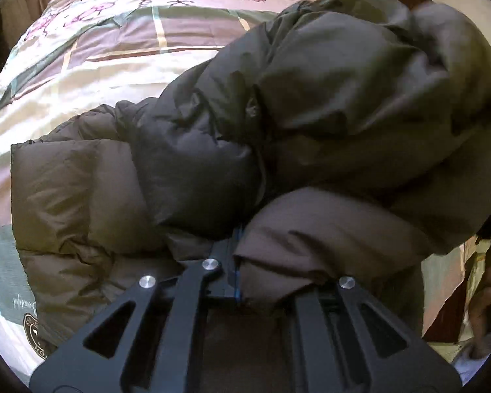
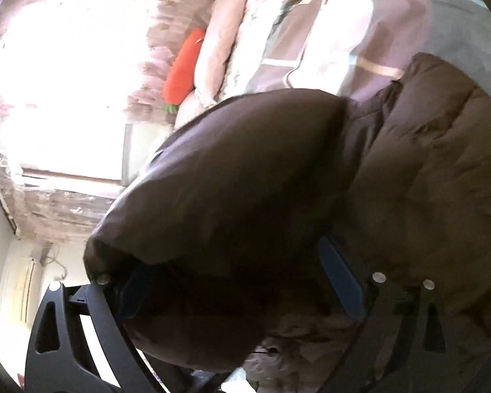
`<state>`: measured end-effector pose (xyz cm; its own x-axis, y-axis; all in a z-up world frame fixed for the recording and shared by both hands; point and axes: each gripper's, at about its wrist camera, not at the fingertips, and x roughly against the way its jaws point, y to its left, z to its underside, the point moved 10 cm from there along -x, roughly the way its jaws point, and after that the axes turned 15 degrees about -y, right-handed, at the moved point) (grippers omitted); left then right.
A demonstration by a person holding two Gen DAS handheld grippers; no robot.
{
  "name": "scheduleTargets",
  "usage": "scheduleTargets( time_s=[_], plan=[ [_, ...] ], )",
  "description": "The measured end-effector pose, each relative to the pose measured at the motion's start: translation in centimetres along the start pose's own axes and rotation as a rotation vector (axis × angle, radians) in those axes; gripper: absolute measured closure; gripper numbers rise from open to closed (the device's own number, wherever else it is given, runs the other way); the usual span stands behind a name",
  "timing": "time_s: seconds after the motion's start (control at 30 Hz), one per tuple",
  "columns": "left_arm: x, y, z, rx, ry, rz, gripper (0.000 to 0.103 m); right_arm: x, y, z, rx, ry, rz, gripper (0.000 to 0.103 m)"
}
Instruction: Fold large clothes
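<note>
Sunlit and covered by a plaid quilt (image 1: 91,65) in pink, cream and grey-green, the bed fills the upper left of the left wrist view; in the right wrist view the same quilt runs along the upper right, with a bright curtained window (image 2: 65,75) at the left. Sprawled over the quilt lies a big dark brown puffer jacket (image 1: 311,114), bunched across the centre and right of the left wrist view. A pillow (image 2: 219,55) and an orange cushion (image 2: 181,68) sit at top centre of the right wrist view. At lower centre, the left hand-held gripper (image 1: 237,271) has its jaws pressed together on a fold of the jacket. Spread wide, the right hand-held gripper (image 2: 239,278) has a padded bulge of jacket between its blue pads (image 2: 340,278).
</note>
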<state>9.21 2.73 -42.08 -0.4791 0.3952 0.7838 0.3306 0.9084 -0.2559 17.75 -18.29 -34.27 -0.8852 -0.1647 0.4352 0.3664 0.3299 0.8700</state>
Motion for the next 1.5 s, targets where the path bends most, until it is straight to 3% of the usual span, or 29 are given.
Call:
scheduleTargets(
  time_s=[0.13,0.27,0.37,0.5,0.6,0.63,0.67,0.7,0.83,0.93,0.97,1.1,1.17,1.2,1.23,1.27,1.3,1.4,1.47,1.5],
  plan=[
    [0.4,1.0,-0.6,0.042,-0.015,0.000,0.096,0.3,0.5,0.4,-0.033,0.018,-0.018,0.012],
    [0.5,2.1,-1.2,0.038,-0.019,-0.009,0.095,3.8,-1.0,0.0,-0.080,-0.085,0.020,0.012],
    [0.1,2.3,-1.5,0.013,-0.020,-0.030,0.095,6.2,-0.9,-0.8,-0.134,-0.142,-0.051,0.008],
    [0.1,2.2,-1.5,-0.016,-0.022,-0.053,0.094,6.0,1.4,-1.6,-0.140,-0.112,-0.169,0.004],
    [0.7,1.1,-1.1,-0.048,-0.021,-0.067,0.094,3.4,1.5,-0.5,-0.031,0.005,-0.082,0.006],
    [0.8,1.1,-1.2,-0.050,-0.022,-0.073,0.093,2.8,1.5,0.0,-0.012,0.042,-0.074,0.035],
    [1.0,1.0,-1.3,-0.043,-0.024,-0.075,0.093,2.5,1.8,0.7,0.014,0.067,-0.081,0.089],
    [1.2,0.9,-1.4,-0.034,-0.026,-0.076,0.093,2.4,1.9,1.1,0.033,0.077,-0.081,0.103],
    [2.6,0.4,-2.2,-0.011,-0.042,-0.077,0.093,3.9,0.6,3.0,0.088,0.073,-0.044,0.103],
    [3.8,0.0,-2.9,0.000,-0.051,-0.079,0.092,5.0,-4.4,6.0,0.085,0.112,0.106,0.103],
    [4.2,-0.1,-3.1,0.012,-0.051,-0.076,0.092,5.3,-7.4,7.6,0.058,0.146,0.205,0.103],
    [5.3,-0.6,-3.2,0.054,-0.045,-0.068,0.092,5.8,-15.8,13.3,-0.052,0.306,0.427,0.102],
    [5.9,-1.1,-3.1,0.057,-0.040,-0.072,0.092,6.2,-16.7,14.4,-0.058,0.327,0.444,0.100],
    [6.2,-1.4,-3.0,0.055,-0.044,-0.071,0.092,6.7,-16.7,14.4,-0.057,0.313,0.440,0.095],
    [6.3,-1.5,-2.9,0.047,-0.046,-0.072,0.092,6.9,-16.4,14.1,-0.063,0.296,0.427,0.074],
    [6.2,-1.8,-2.7,0.023,-0.043,-0.079,0.092,6.9,-15.5,13.3,-0.078,0.266,0.399,0.038],
    [6.0,-2.0,-2.3,0.000,-0.037,-0.089,0.092,6.7,-14.4,12.1,-0.093,0.226,0.358,0.025],
    [5.7,-2.3,-1.7,-0.022,-0.032,-0.098,0.092,7.0,-8.6,8.1,-0.080,0.110,0.142,0.014],
    [5.7,-2.4,-1.7,-0.023,-0.042,-0.098,0.092,6.8,-5.2,6.1,-0.062,0.068,0.013,0.001],
    [5.8,-2.4,-1.7,-0.021,-0.044,-0.096,0.092,6.3,-4.0,5.4,-0.070,0.059,-0.046,0.001]
  ],
)
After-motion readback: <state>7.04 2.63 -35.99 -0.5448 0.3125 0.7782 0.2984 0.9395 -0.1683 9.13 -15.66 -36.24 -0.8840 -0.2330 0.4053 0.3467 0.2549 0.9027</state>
